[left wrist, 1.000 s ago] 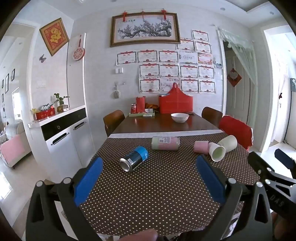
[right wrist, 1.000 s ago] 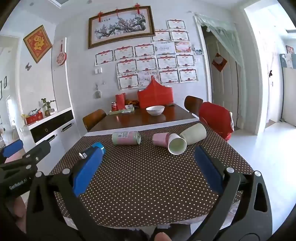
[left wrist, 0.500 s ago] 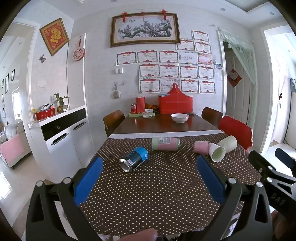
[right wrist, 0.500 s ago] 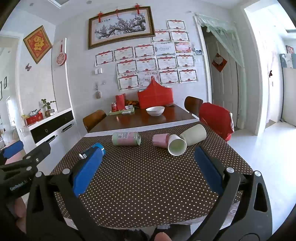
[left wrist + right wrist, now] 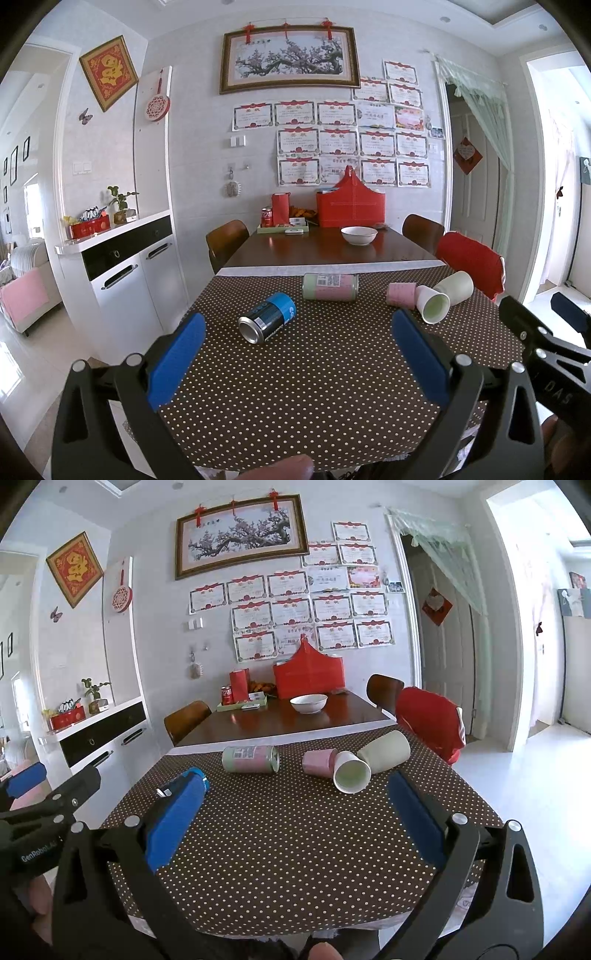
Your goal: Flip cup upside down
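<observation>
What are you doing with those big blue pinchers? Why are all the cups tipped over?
A person holds a hand-held gripper in each hand, the left and the right, both open and empty above the near edge of the dotted table. Nothing is grabbed yet. A white cup, a pink cup, a cream cup and two cans all lie on their sides.

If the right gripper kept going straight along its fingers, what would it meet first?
Probably the white cup lying on its side, mouth toward the right gripper, though depth is unclear; only polka-dot tablecloth lies before it.
</observation>
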